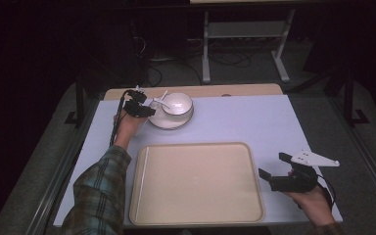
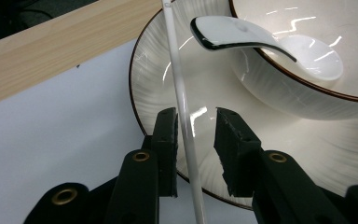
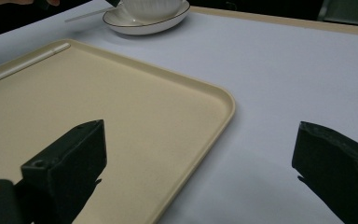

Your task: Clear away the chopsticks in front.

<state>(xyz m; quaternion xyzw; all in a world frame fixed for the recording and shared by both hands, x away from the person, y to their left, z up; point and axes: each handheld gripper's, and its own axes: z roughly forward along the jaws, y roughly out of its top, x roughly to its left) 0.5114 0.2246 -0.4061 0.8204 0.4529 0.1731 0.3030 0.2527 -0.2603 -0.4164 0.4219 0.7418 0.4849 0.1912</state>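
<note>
On table [image 1: 254, 122], chopstick [image 2: 182, 112] between claw [image 2: 196, 140] jaws

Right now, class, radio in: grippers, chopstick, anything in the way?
Left gripper straddles white chopstick on the saucer, pads not pressing. Right gripper open, idle beside tray. Spoon in bowl close by.
</note>
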